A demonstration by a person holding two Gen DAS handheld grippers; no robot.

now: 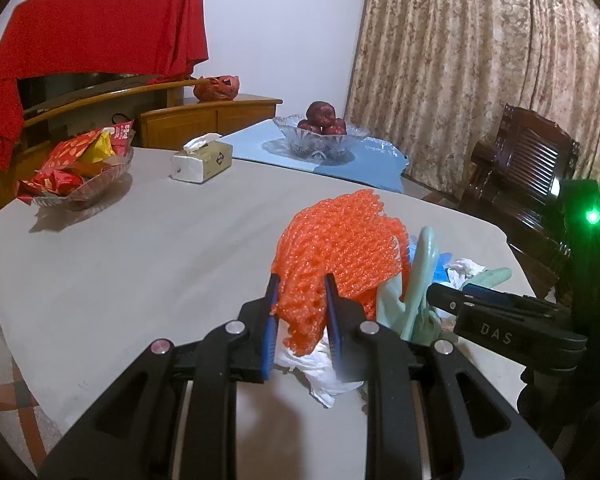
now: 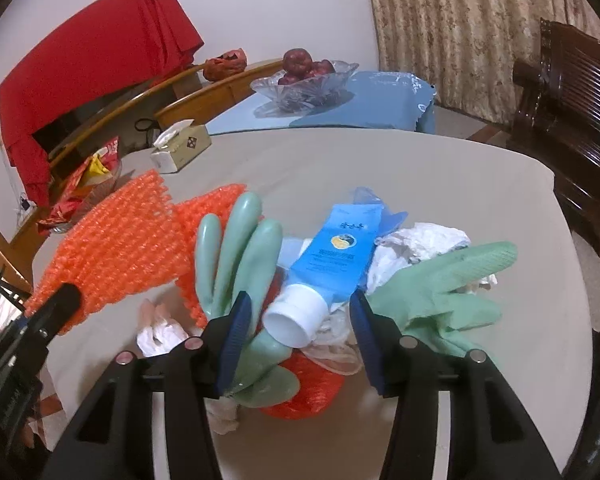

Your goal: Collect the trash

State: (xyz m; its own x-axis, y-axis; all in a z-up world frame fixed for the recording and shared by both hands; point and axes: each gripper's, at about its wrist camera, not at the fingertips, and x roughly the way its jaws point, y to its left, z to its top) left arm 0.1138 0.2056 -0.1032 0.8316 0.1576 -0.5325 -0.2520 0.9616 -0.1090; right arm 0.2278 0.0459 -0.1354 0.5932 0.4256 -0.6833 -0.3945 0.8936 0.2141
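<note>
A pile of trash lies on the beige table (image 1: 140,240). My left gripper (image 1: 302,288) is shut on an orange foam net (image 1: 340,248), lifted off the table; the net also shows in the right wrist view (image 2: 120,248). White crumpled paper (image 1: 320,372) lies under it. My right gripper (image 2: 300,312) is open around a blue tube with a white cap (image 2: 328,264), with pale green rubber gloves (image 2: 236,248) on both sides, one glove (image 2: 452,288) to the right. The right gripper shows in the left wrist view (image 1: 444,294). A red net bag (image 2: 312,392) lies below.
A tissue box (image 1: 202,162), a glass dish of snack packets (image 1: 76,168) and a glass bowl of red fruit (image 1: 320,132) on a blue mat stand at the table's far side. A dark wooden chair (image 1: 520,172) is at the right. A red-draped cabinet stands behind.
</note>
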